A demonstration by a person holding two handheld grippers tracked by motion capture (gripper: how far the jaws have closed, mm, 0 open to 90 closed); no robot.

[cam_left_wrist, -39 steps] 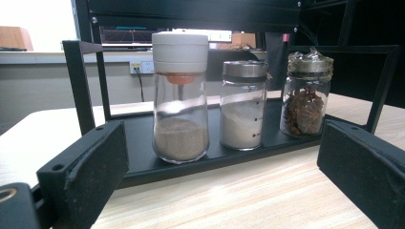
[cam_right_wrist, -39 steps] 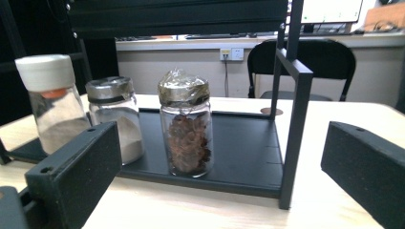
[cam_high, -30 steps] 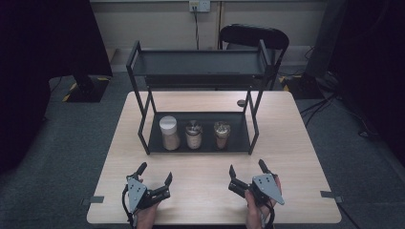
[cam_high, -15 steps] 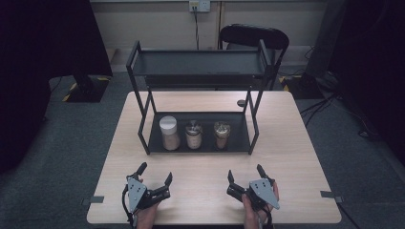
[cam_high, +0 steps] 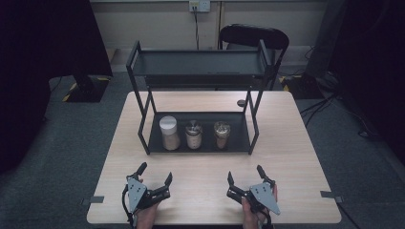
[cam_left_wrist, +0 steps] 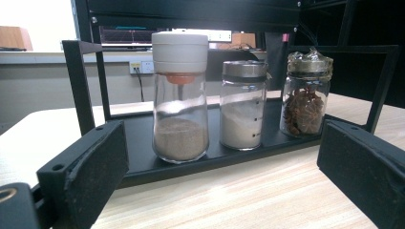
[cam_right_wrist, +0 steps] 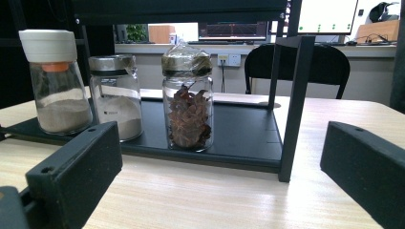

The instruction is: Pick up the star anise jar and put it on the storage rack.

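A black two-tier metal rack (cam_high: 143,124) stands on the wooden table (cam_high: 296,152). On its bottom shelf stand three glass jars: a white-lidded jar of brown powder (cam_high: 169,133) (cam_left_wrist: 180,98) (cam_right_wrist: 56,81), a metal-lidded jar of white powder (cam_high: 193,135) (cam_left_wrist: 242,105) (cam_right_wrist: 117,93), and a jar of star anise (cam_high: 221,135) (cam_left_wrist: 305,98) (cam_right_wrist: 188,102). My left gripper (cam_high: 154,174) (cam_left_wrist: 224,186) rests open near the table's front edge, left of centre. My right gripper (cam_high: 245,174) (cam_right_wrist: 224,186) rests open to the right. Both hold nothing and stay well short of the rack.
A small dark round object (cam_high: 241,102) lies on the table behind the rack. The rack's top shelf (cam_high: 200,64) looks bare. A black chair (cam_high: 255,37) stands beyond the table's far edge. Bare wood lies between the grippers and the rack.
The right gripper has shifted slightly to the left. The left gripper and the jars have not moved.
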